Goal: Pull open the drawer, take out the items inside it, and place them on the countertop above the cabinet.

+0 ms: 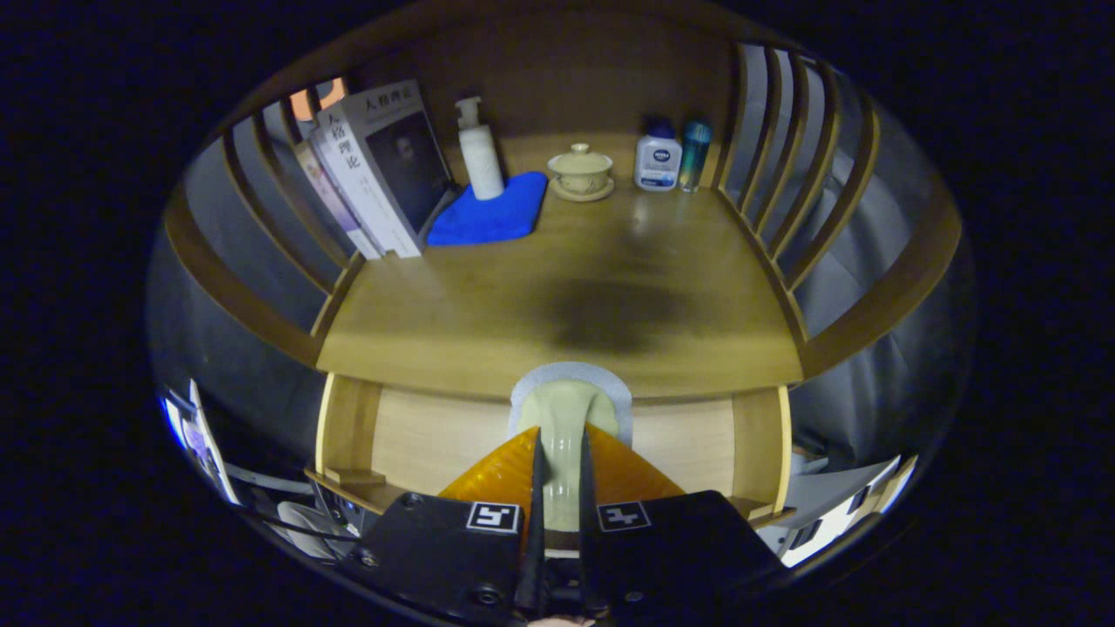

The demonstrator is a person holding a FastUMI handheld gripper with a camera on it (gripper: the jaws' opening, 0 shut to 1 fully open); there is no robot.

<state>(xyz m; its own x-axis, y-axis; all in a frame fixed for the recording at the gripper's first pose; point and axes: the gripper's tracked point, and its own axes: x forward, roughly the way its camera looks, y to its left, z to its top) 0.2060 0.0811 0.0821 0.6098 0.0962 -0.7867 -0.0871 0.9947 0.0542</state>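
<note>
Gripper (557, 488) fingers clamped on pale green item (564, 418), just below countertop (566, 313) front edge; drawer (418, 435) open.

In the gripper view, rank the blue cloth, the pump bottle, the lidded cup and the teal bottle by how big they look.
1. Blue cloth
2. Pump bottle
3. Lidded cup
4. Teal bottle

All stand at the back of the countertop, so nearness hardly skews this. The tongs are shut on a pale item.
</note>
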